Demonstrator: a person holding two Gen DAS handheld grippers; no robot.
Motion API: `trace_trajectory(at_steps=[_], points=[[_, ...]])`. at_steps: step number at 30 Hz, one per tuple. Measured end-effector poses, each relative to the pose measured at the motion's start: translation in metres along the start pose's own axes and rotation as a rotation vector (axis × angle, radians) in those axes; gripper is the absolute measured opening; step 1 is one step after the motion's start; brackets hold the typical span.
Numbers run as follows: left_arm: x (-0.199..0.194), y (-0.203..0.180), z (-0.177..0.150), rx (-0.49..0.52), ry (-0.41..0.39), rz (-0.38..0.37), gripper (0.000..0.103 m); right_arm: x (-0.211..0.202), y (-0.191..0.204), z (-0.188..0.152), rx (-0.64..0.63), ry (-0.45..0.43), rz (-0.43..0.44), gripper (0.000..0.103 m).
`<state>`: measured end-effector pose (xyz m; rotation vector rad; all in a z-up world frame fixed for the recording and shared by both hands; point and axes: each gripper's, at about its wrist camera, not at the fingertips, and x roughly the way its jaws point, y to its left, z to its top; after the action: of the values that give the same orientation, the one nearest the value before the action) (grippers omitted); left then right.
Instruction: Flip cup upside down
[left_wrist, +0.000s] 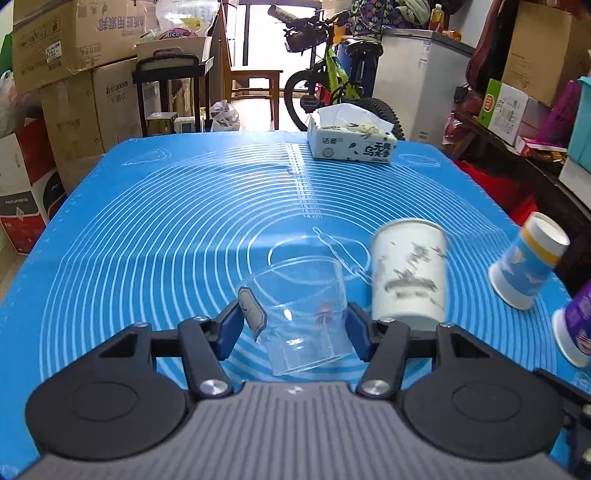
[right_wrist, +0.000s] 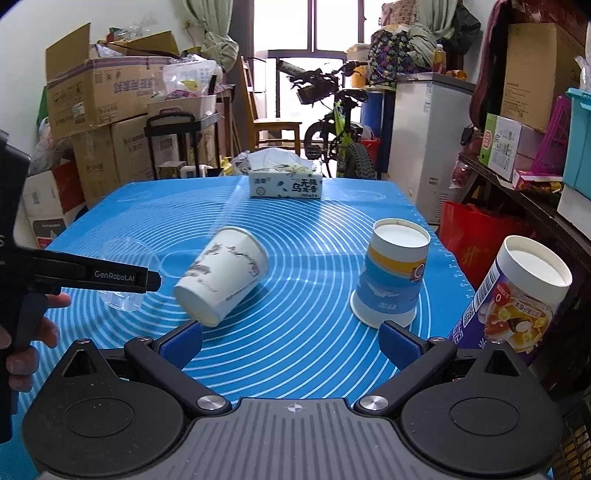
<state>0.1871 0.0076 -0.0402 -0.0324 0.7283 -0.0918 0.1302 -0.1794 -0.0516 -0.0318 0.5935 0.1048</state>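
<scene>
My left gripper (left_wrist: 301, 321) is shut on a clear plastic cup (left_wrist: 303, 317) and holds it upright, slightly tilted, just above the blue mat (left_wrist: 166, 221). The cup also shows in the right wrist view (right_wrist: 125, 273), behind the left gripper's black finger (right_wrist: 110, 278). A white paper cup with an ink pattern (right_wrist: 221, 275) is tilted in mid-air, blurred, mouth down towards me; it shows in the left wrist view (left_wrist: 408, 273) too. My right gripper (right_wrist: 291, 343) is open and empty, just in front of the white cup.
A blue and yellow paper cup (right_wrist: 391, 273) stands upside down on the mat's right side. A purple cup (right_wrist: 517, 295) stands upside down at the right edge. A tissue box (right_wrist: 284, 182) sits at the mat's far edge. Boxes, a bicycle and shelves surround the table.
</scene>
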Motion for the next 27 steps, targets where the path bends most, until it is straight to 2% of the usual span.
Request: trace_trajectory(at_steps=[10, 16, 21, 22, 25, 27], points=[[-0.045, -0.001, -0.047, -0.008, 0.066, -0.026, 0.061, -0.027, 0.002, -0.014, -0.006, 0.011, -0.008, 0.103], [-0.045, -0.002, -0.064, -0.007, 0.097, -0.017, 0.062, -0.033, 0.004, -0.018, -0.011, 0.016, -0.002, 0.103], [-0.044, -0.003, -0.066, -0.007, 0.087, -0.011, 0.063, -0.033, 0.005, -0.02, -0.016, 0.023, 0.003, 0.103], [-0.043, -0.002, -0.067, -0.013, 0.091, -0.01, 0.064, -0.033, 0.005, -0.02, -0.016, 0.024, 0.005, 0.103], [-0.044, 0.002, -0.068, -0.032, 0.092, -0.008, 0.081, -0.033, 0.005, -0.021, -0.016, 0.028, 0.006, 0.103], [-0.045, 0.003, -0.068, -0.033, 0.086, -0.011, 0.082, -0.033, 0.004, -0.022, -0.014, 0.033, 0.009, 0.103]])
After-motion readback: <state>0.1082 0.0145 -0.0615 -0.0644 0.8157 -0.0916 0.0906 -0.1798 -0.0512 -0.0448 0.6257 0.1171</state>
